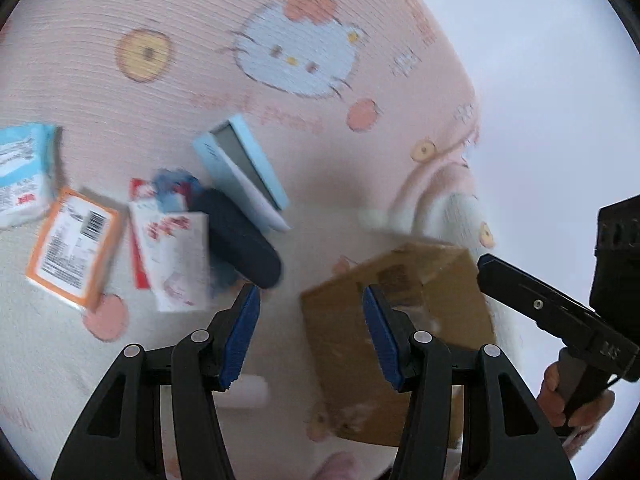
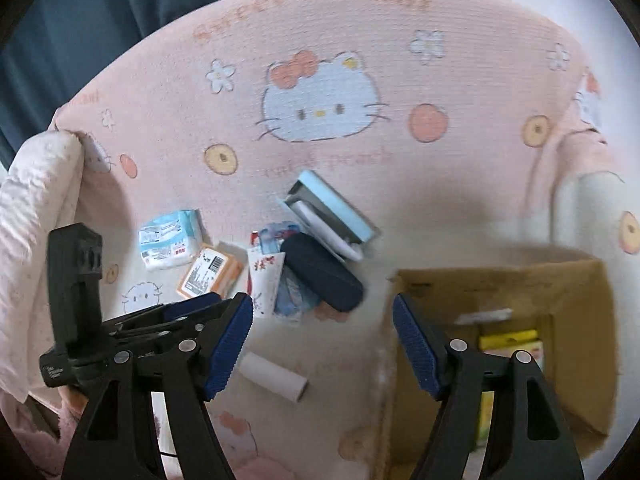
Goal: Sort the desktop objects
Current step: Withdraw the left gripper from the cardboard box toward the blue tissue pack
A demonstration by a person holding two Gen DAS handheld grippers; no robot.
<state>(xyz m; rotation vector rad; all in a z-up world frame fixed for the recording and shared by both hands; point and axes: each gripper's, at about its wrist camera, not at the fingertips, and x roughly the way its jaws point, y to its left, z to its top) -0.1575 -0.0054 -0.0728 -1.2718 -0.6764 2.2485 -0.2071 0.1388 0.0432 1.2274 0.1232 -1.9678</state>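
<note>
Both of your grippers hang empty over the pink blanket (image 2: 168,92). The left gripper (image 1: 311,336) has its jaws spread wide with nothing between them, and the right gripper (image 2: 322,344) is likewise released, poised at the near wall of the cardboard box (image 2: 576,292).

By my read, the step in hand is picking the next item from the clutter for the box. Take whatever lies free first. The white roll (image 2: 274,376) sits alone, just below and between your right jaws, at about six o'clock of the pile. It looks light and round, so close across its length, or it may squirt out.

From the left gripper, the dark case (image 1: 240,240) lies near, at eleven o'clock, just past the left fingertip. It leans on the light blue box (image 1: 244,168) at its one o'clock and overlaps the red and white packet (image 1: 172,256) at its nine o'clock. Lift it straight up, or you drag its neighbours.

Further out at nine o'clock lie the orange packet (image 1: 76,248) and the blue tissue pack (image 1: 24,172). The cardboard box sits at two o'clock of the left gripper, with yellow items already inside.
</note>
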